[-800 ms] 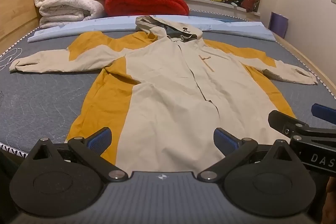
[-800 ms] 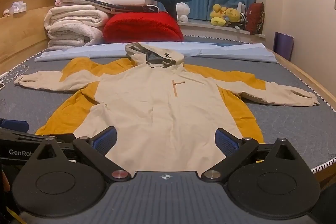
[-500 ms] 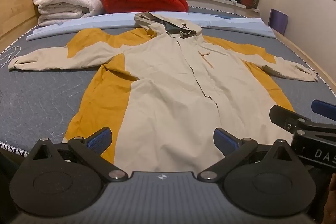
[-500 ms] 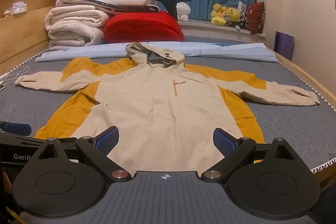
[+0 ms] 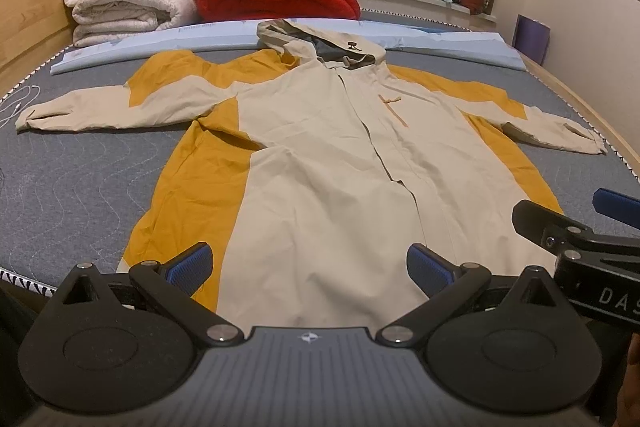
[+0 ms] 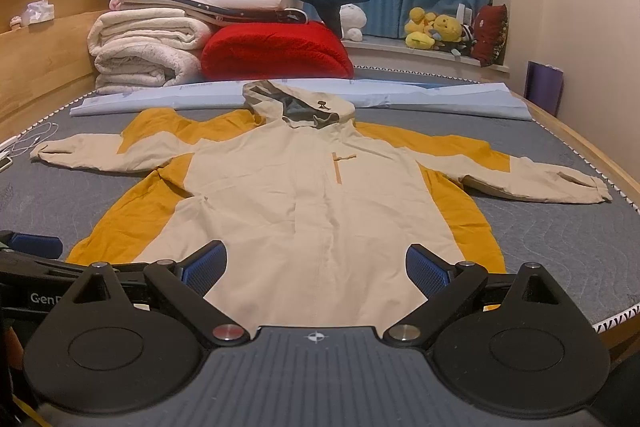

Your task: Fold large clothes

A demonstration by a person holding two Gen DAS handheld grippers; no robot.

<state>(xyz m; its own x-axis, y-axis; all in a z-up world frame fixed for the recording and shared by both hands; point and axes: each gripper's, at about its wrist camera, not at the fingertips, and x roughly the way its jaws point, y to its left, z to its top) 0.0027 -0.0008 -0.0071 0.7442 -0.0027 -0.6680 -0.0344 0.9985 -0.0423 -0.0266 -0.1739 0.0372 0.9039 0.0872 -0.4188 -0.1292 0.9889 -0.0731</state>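
Note:
A beige and mustard hooded jacket (image 5: 328, 163) lies spread flat, front up, on the grey mattress (image 5: 72, 187). Its sleeves reach out to both sides and its hood (image 6: 298, 103) points away from me. My left gripper (image 5: 310, 265) hovers open over the near hem, left of centre, with nothing between its blue pads. My right gripper (image 6: 316, 265) stands open over the hem's middle, also empty. In the left wrist view the right gripper's fingers (image 5: 536, 223) show at the right edge. In the right wrist view the left gripper's pads (image 6: 36, 245) show at the left edge.
Folded white blankets (image 6: 148, 47) and a red blanket (image 6: 276, 51) are stacked at the far end behind a pale blue folded sheet (image 6: 440, 99). Plush toys (image 6: 436, 29) sit on the window ledge. A white cable (image 6: 28, 143) lies far left. Wooden bed rails (image 6: 584, 143) run along the sides.
The left gripper has tipped down a little, so the jacket fills more of its view. The right gripper has held still, and both stay open.

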